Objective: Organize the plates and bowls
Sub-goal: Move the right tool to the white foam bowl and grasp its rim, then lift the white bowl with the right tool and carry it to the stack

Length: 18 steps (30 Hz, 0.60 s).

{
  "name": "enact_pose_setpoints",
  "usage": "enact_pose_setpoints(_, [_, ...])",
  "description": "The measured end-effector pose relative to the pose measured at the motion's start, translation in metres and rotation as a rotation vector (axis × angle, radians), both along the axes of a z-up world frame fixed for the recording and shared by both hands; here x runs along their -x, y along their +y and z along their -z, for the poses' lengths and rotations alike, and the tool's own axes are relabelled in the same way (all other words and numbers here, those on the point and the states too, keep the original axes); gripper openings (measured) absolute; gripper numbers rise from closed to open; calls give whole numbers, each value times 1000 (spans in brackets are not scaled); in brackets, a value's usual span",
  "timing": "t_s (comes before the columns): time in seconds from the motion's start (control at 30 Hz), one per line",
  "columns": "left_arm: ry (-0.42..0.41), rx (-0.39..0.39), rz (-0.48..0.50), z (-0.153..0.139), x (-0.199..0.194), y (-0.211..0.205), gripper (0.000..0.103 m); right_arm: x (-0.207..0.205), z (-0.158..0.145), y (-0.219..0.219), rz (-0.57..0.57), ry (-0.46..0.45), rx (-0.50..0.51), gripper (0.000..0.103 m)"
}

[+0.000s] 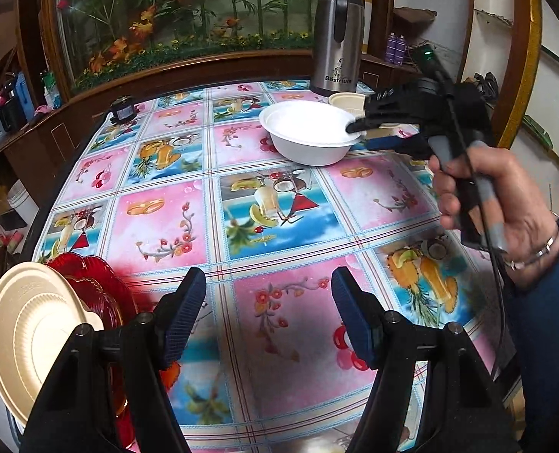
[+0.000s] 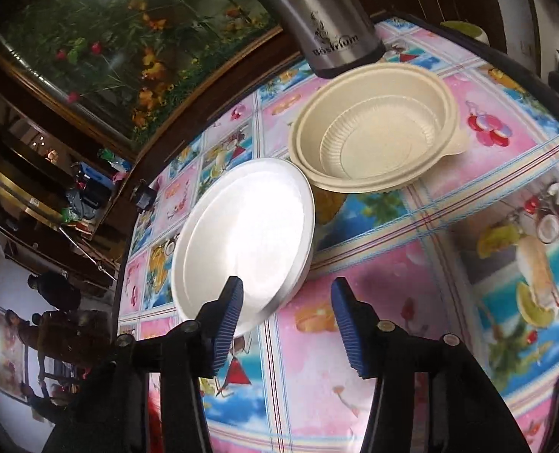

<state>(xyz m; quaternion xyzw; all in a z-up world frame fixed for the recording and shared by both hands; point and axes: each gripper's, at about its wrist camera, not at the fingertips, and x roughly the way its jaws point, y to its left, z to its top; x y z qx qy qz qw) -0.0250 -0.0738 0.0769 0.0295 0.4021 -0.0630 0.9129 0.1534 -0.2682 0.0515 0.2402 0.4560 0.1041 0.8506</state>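
A white bowl (image 1: 309,132) stands on the patterned table, also in the right wrist view (image 2: 241,234). A beige bowl (image 2: 373,132) sits beside it near the kettle; only its rim (image 1: 347,99) shows in the left wrist view. My right gripper (image 2: 285,302) is open, one finger over the white bowl's rim and one outside it; it also shows in the left wrist view (image 1: 360,134). My left gripper (image 1: 268,290) is open and empty above the table's near side. A beige bowl (image 1: 26,332) rests on a red glass plate (image 1: 91,283) at the near left.
A steel kettle (image 1: 338,37) stands at the table's far side, close behind the beige bowl, and shows in the right wrist view (image 2: 324,19). A small dark jar (image 1: 123,110) stands at the far left edge. A wooden-framed plant display (image 1: 189,19) runs behind the table.
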Motion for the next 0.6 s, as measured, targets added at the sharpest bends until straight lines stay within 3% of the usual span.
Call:
enact_pose_setpoints(0.03, [1,0,-3,0,0,1,68,-3,3,2,1,17,0,15])
enact_pose_setpoints(0.2, [-6,16,-8,-3,-3,7,68,11,1,2,-10,25,-11,7])
enact_pose_setpoints(0.37, [2,60,-1,-3,-4,13,68,52,-4,2,-93,31,-48,6])
enact_pose_setpoints(0.6, [67,138,43,7,-8,11,68,129,-5,9,-264,42,6,9])
